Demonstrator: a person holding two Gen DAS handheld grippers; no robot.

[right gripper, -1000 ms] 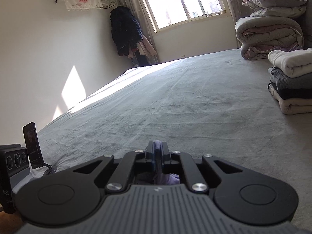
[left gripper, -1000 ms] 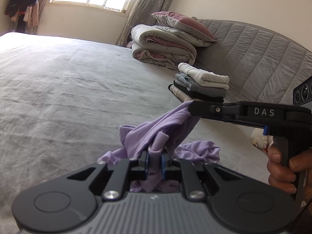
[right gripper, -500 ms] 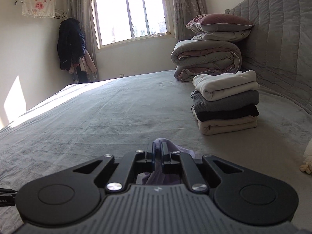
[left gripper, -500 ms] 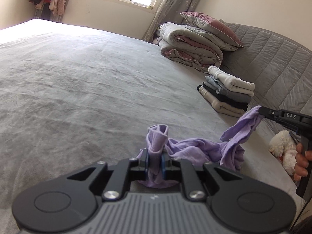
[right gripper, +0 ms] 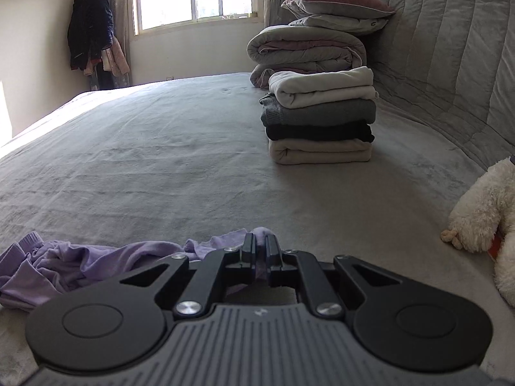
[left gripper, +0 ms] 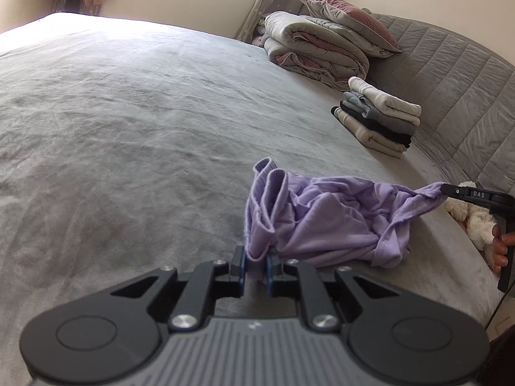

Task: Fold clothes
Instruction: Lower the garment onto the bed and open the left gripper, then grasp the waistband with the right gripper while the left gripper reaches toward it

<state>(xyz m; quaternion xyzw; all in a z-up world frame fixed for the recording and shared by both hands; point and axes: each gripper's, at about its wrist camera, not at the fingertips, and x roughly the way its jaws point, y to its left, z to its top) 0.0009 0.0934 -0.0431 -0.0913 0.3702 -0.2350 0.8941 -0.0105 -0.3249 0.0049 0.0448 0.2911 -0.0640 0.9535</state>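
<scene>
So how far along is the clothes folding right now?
Done: four folded garments sit in a stack near the headboard. In hand: the purple garment is gripped at opposite ends by the left gripper and right gripper, lying crumpled on the bed. Left: spreading it flat, folding it and adding it to the stack.

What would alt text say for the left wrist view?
The left claw pinches one end of a crumpled lilac garment on a grey bed, the right claw gripping the other end. Folded clothes sit stacked beyond.
</scene>
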